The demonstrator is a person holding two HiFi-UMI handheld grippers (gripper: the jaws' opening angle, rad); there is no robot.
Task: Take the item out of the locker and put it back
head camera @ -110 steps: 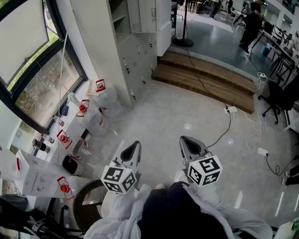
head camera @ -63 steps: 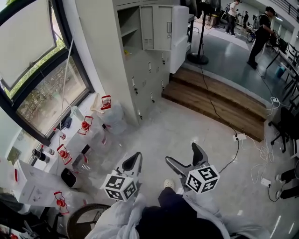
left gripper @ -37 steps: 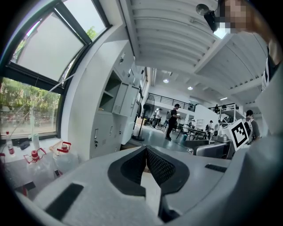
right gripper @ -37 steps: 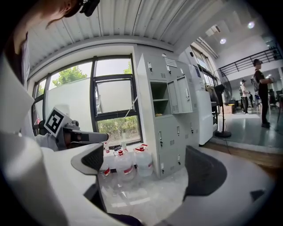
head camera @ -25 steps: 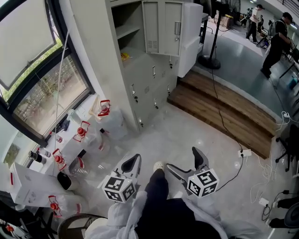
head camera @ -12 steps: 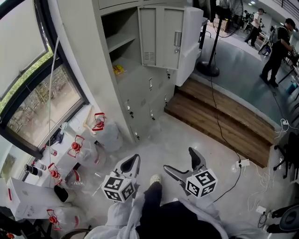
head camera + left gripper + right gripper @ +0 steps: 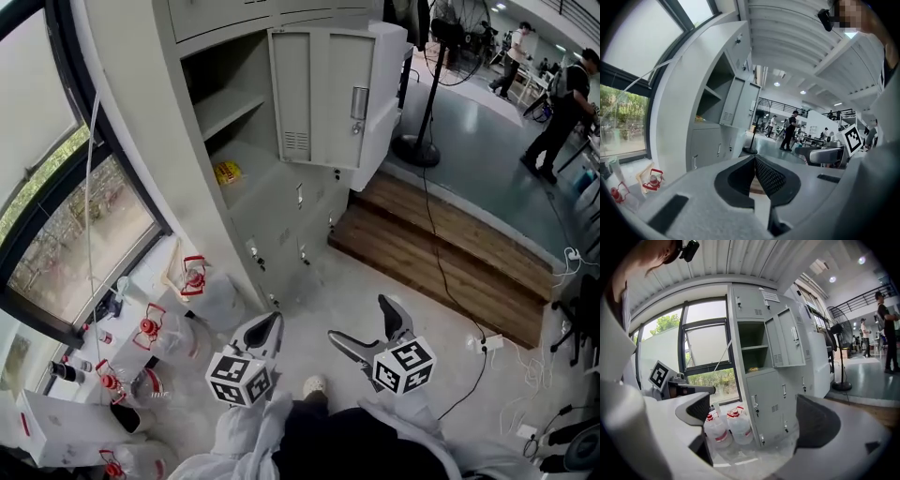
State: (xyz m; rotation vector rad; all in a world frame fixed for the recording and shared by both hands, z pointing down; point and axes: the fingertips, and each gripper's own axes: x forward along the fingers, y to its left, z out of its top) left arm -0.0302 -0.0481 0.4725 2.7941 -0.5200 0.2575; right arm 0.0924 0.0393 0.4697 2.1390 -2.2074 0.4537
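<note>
The grey locker (image 7: 281,202) stands ahead with one upper door (image 7: 314,94) swung open. A small yellow item (image 7: 226,172) lies on the floor of the open compartment, under its shelf; in the right gripper view the yellow item (image 7: 753,368) shows at mid height in the locker (image 7: 765,394). My left gripper (image 7: 262,328) is shut and empty, low in front of me, well short of the locker. My right gripper (image 7: 361,322) is open with nothing between its fingers. The left gripper (image 7: 754,160) has its pads pressed together; the right gripper (image 7: 754,416) stands wide apart.
Several water jugs with red handles (image 7: 192,277) stand on the floor left of the locker, by the window (image 7: 66,225). A wooden step (image 7: 441,248) rises to the right, with a fan stand (image 7: 419,145) and a floor cable (image 7: 469,361). People (image 7: 561,103) stand far right.
I have walked closer to the locker and the head view has tilted up, bringing the open compartment and yellow item into view. The right gripper went from shut to open early on.
</note>
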